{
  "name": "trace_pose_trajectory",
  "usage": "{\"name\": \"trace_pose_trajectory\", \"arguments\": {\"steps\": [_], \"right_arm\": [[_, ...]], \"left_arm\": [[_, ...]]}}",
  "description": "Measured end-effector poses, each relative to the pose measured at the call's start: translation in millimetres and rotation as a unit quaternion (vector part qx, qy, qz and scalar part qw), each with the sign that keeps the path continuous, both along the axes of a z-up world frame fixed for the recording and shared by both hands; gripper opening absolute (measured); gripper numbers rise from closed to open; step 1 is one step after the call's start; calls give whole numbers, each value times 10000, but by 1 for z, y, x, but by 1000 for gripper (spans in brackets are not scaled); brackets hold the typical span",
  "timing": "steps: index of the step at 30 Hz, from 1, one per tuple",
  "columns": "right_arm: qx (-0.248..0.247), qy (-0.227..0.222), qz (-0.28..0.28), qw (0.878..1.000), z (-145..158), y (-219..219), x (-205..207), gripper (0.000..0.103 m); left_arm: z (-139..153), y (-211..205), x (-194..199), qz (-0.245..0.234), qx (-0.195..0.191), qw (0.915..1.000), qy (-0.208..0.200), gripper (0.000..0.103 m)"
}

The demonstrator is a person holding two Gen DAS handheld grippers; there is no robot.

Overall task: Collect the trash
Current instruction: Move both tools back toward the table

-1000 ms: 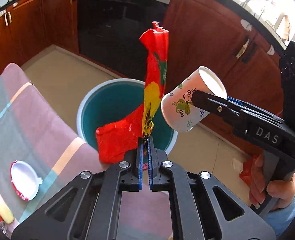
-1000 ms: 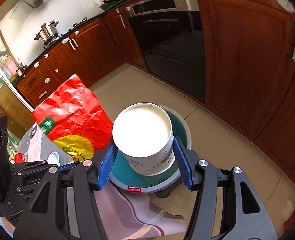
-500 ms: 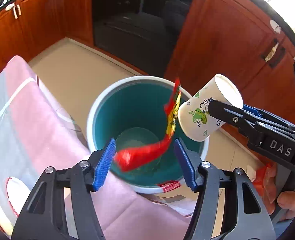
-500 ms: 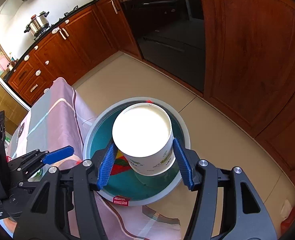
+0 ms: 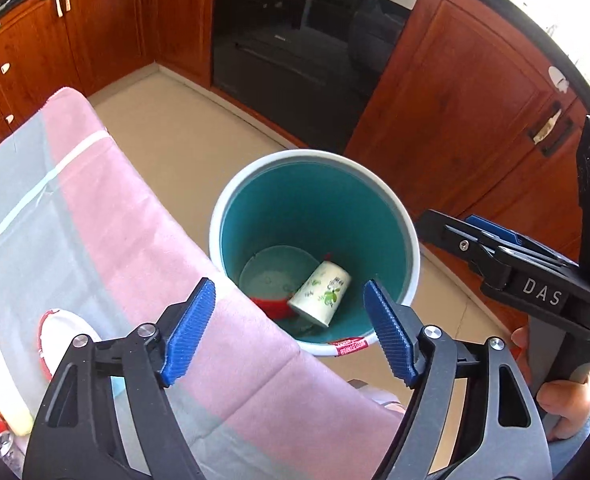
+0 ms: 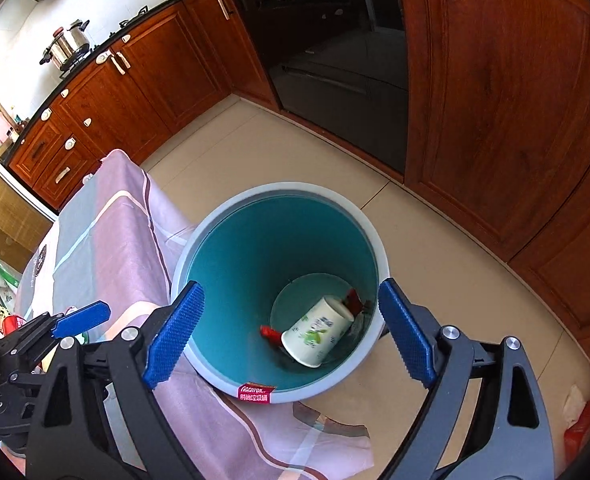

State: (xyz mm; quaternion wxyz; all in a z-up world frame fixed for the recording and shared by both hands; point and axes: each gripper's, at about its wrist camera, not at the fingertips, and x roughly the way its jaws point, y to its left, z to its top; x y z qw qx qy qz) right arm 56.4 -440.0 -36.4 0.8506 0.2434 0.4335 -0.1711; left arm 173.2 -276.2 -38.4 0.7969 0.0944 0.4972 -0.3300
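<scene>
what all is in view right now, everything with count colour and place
round plastic trash bin: one, teal inside with pale grey rim, on the tiled floor beside the table
white paper cup with green leaf print: one, lying on its side at the bin's bottom
crumpled red foil wrapper: one, red, bin bottom, partly under the cup
striped cloth on the table: one, pink and grey, left of the bin
round white lid with red rim: one, on the cloth
steel pressure cooker: one, silver, on the far counter
black built-in oven: one, among brown wooden cabinets
left gripper: black, blue pads, jaws opening, nothing between them
right gripper: same colours, jaws opening, nothing between them
hand: one, on the right gripper's handle
</scene>
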Motion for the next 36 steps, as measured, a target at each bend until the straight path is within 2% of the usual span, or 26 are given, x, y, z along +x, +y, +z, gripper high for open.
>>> {"name": "trace_pose_trajectory", "arguments": {"steps": [7, 13, 17, 26, 33, 36], "right_arm": [[-44, -83, 102, 9999, 19, 23, -10, 90], [-99, -258, 361, 9990, 42, 61, -22, 96], [-127, -316, 565, 9978, 52, 90, -28, 96], [-95, -294, 1271, 9914, 62, 173, -39, 96], [-207, -244, 1883, 9816, 64, 236, -35, 96], [-307, -208, 2044, 9782, 62, 254, -32, 96]], "left_arm": [[18, 14, -17, 73, -5, 9998, -176, 86], [31, 57, -44, 327, -66, 9989, -331, 97], [38, 93, -62, 454, -68, 9983, -358, 97], [45, 189, -107, 837, 226, 9951, -483, 97], [43, 263, -119, 1395, 242, 9886, -505, 97], [40, 288, -114, 1489, 357, 9865, -587, 97]]}}
